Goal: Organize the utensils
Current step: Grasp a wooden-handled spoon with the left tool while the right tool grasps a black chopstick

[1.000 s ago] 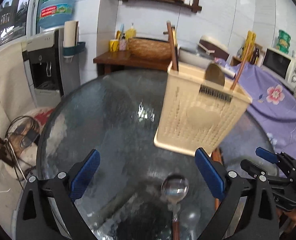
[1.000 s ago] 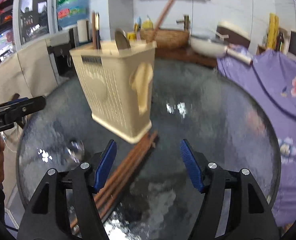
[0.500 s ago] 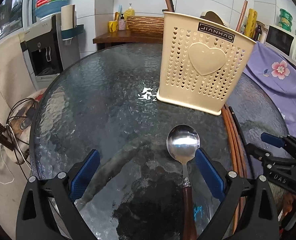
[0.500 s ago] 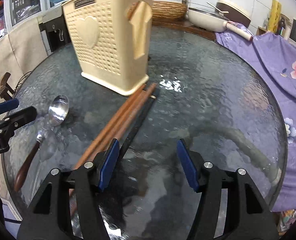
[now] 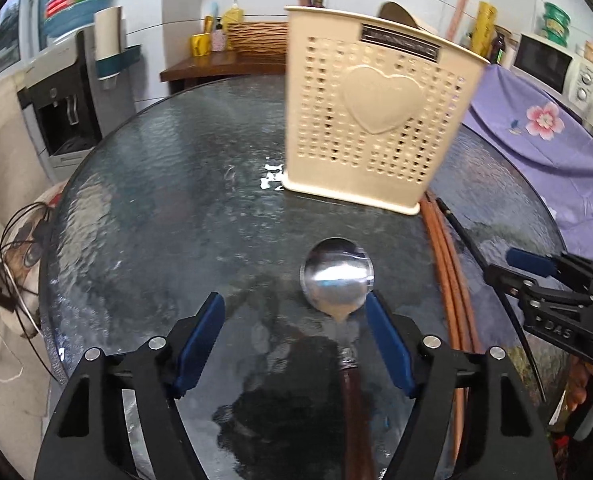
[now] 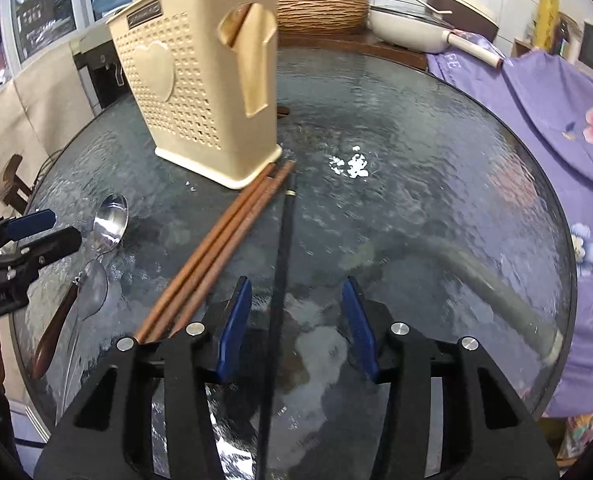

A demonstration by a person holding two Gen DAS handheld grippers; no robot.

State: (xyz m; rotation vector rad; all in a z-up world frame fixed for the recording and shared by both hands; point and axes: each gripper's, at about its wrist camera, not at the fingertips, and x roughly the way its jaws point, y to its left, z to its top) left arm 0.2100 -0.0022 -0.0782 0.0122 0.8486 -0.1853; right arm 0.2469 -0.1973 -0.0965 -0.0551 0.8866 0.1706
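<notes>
A metal spoon [image 5: 338,284] with a brown handle lies on the round glass table [image 5: 156,200]. Its neck sits between the fingers of my left gripper [image 5: 294,340], close to the right pad; the jaws are closing and neither pad presses on it. In the right wrist view a black chopstick [image 6: 284,260] runs between the fingers of my right gripper [image 6: 298,328], whose jaws are also closing without touching it. Two brown chopsticks [image 6: 224,248] lie just left of that gripper. The cream perforated utensil basket [image 5: 376,120] [image 6: 200,92] stands upright beyond them, with several utensils in it.
A purple flowered cloth [image 6: 556,100] drapes over something at the table's right edge. Behind the table are a wooden side table with a woven basket [image 6: 320,12], a white pan [image 6: 408,28], a water dispenser [image 5: 64,92] and a microwave [image 5: 544,60].
Both grippers have sunk toward the table and their jaws have narrowed. The spoon's neck now lies between the left fingers, and the black chopstick between the right fingers.
</notes>
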